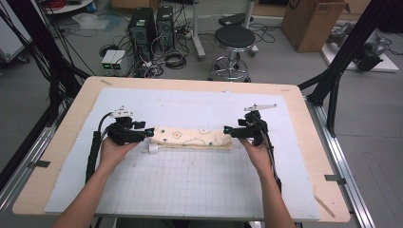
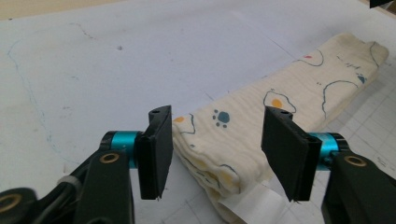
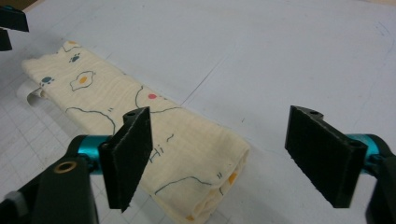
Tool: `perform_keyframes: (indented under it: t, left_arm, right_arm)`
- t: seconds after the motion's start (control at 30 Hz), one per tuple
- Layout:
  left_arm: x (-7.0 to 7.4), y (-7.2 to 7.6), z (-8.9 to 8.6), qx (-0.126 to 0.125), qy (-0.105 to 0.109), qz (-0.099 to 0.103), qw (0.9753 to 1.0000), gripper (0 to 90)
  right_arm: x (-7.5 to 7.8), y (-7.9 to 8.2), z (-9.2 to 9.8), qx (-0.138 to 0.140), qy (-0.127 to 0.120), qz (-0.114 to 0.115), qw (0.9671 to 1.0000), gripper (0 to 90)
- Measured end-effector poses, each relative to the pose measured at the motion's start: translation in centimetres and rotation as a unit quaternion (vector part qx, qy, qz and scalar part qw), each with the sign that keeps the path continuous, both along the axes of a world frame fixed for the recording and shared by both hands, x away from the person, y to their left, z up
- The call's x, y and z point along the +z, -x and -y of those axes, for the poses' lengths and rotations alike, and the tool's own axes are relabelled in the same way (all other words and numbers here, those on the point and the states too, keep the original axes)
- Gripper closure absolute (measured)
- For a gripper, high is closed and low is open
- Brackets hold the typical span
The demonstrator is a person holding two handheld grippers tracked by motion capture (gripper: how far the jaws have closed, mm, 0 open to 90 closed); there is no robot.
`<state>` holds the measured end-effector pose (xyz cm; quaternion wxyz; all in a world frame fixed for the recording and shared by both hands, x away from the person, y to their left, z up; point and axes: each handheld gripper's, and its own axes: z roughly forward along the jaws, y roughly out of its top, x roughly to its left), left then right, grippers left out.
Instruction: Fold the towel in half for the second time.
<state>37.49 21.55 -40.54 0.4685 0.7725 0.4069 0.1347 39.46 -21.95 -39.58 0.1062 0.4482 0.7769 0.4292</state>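
Observation:
A cream cloth (image 1: 192,137) printed with eggs and paw marks lies folded into a long strip across the middle of the white mat (image 1: 190,180). My left gripper (image 1: 148,132) is open at the strip's left end, its jaws on either side of that end (image 2: 224,140). My right gripper (image 1: 229,130) is open at the strip's right end; in the right gripper view the cloth (image 3: 140,121) lies between the jaws, nearer the left one. A white label (image 2: 252,205) sticks out from under the left end.
The mat covers a wooden table (image 1: 71,118) and has a grid printed on its near half. Beyond the table stand a round stool (image 1: 234,40), computer towers (image 1: 142,28) with cables, and a cardboard box (image 1: 313,21). Black frame legs (image 1: 342,61) rise at the right.

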Motion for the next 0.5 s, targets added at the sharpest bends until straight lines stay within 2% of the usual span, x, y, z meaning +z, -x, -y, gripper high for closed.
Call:
perform_keyframes:
  t: [0.23, 0.37, 0.5]
  left_arm:
    - [0.76, 0.81, 0.4, -0.009, -0.006, 0.02, 0.9997, 34.5]
    - [0.8, 0.81, 0.33, -0.008, 0.005, 0.015, 0.9998, 28.6]
    - [0.76, 0.86, 0.34, -0.012, -0.001, 0.013, 0.9998, 27.4]
  right_arm:
    - [0.43, 0.46, -0.08, -0.003, 0.003, 0.009, 1.0, 12.3]
    - [0.63, 0.65, -0.08, -0.004, 0.002, 0.014, 0.9999, 12.3]
    - [0.68, 0.73, 0.02, -0.003, 0.002, 0.017, 0.9999, 12.3]
